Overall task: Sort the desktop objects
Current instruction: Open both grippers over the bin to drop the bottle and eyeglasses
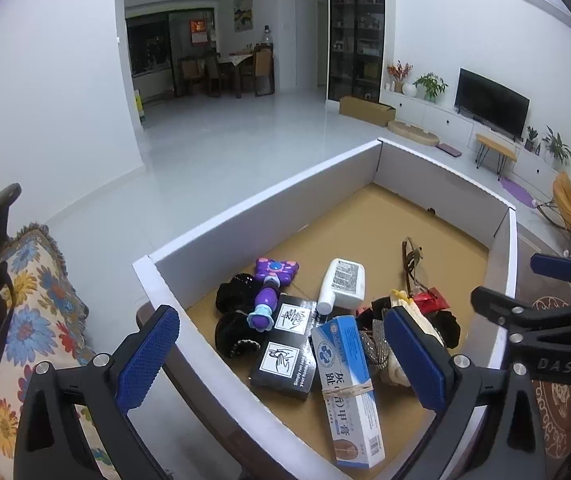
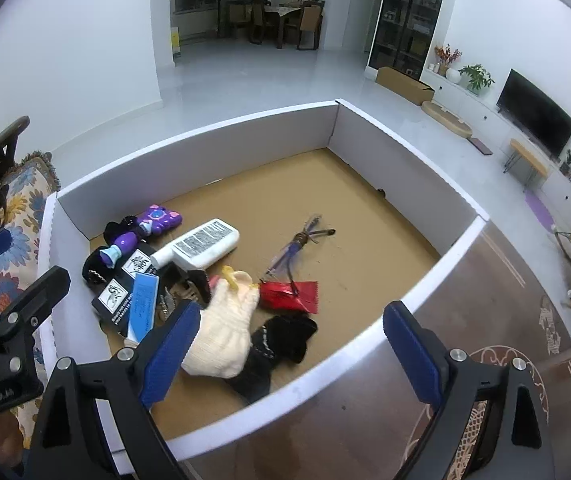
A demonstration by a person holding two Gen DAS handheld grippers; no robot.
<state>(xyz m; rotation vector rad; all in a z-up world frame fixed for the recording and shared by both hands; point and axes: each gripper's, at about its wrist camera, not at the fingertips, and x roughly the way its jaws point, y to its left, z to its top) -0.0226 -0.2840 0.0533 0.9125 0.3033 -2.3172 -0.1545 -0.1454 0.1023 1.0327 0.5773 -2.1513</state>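
The white-walled cardboard tray [image 2: 205, 168] has a brown floor and rests on a dark patterned worktop [image 2: 485, 288]. Its contents cluster at the near left: a purple toy wand [image 2: 141, 228], a white bottle [image 2: 201, 244] lying flat, a black box [image 2: 125, 284], a blue-and-white carton [image 2: 143, 304], a cream knitted glove [image 2: 225, 332], a red packet [image 2: 289, 294] and black fabric items [image 2: 281, 336]. The far right of the floor is bare.

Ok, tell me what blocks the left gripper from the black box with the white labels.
The left gripper hangs open above the tray. The black box is partly covered: the blue-and-white carton lies across its right edge, and the purple toy rests on its far corner. Its near left side looks clear.
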